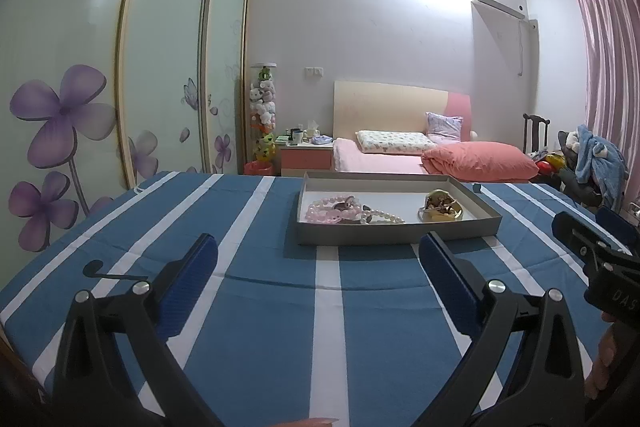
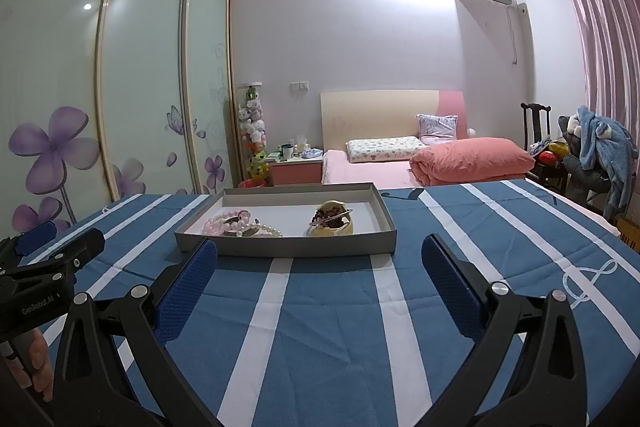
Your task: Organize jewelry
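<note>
A shallow grey tray (image 1: 396,231) (image 2: 280,247) lies on the blue-and-white striped cloth. Inside it, at the left, are pink bead bracelets (image 1: 326,213) (image 2: 222,221) and a white pearl strand (image 1: 382,215) (image 2: 260,229). At the right of the tray is a cream bangle with dark beads in it (image 1: 440,209) (image 2: 332,221). My left gripper (image 1: 318,257) is open and empty, above the cloth just short of the tray. My right gripper (image 2: 320,261) is open and empty, close to the tray's near wall. Each gripper also shows at the other view's edge (image 1: 592,247) (image 2: 48,259).
The striped cloth (image 1: 280,307) (image 2: 340,327) covers the table around the tray. Behind it are a bed with pink bedding (image 1: 440,155), a nightstand (image 1: 306,155), sliding wardrobe doors (image 1: 100,87) at the left and a chair piled with clothes (image 2: 592,155) at the right.
</note>
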A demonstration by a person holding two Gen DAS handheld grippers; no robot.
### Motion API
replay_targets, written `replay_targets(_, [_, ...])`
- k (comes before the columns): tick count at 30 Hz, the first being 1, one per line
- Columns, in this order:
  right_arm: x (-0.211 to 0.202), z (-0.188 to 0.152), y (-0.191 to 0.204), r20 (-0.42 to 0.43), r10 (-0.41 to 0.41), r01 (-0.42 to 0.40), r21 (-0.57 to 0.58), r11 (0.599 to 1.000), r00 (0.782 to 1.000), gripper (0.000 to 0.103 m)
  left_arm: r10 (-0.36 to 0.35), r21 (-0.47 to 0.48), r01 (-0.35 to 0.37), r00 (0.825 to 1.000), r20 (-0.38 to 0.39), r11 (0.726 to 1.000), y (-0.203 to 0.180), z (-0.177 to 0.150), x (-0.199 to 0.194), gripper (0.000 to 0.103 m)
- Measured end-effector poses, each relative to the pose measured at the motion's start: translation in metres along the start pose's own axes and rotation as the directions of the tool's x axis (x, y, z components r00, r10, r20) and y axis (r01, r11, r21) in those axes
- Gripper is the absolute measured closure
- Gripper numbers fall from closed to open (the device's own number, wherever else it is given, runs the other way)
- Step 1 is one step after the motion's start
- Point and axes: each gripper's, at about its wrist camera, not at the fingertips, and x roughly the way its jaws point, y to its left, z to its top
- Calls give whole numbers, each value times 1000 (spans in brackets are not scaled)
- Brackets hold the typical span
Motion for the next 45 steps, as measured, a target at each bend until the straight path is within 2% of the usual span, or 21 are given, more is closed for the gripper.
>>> replay_targets(45, [1,-1,-1,-8,0,0,2,1000,1000,2,-10,2,10,1000,-9,1000,-8,-3,1,4])
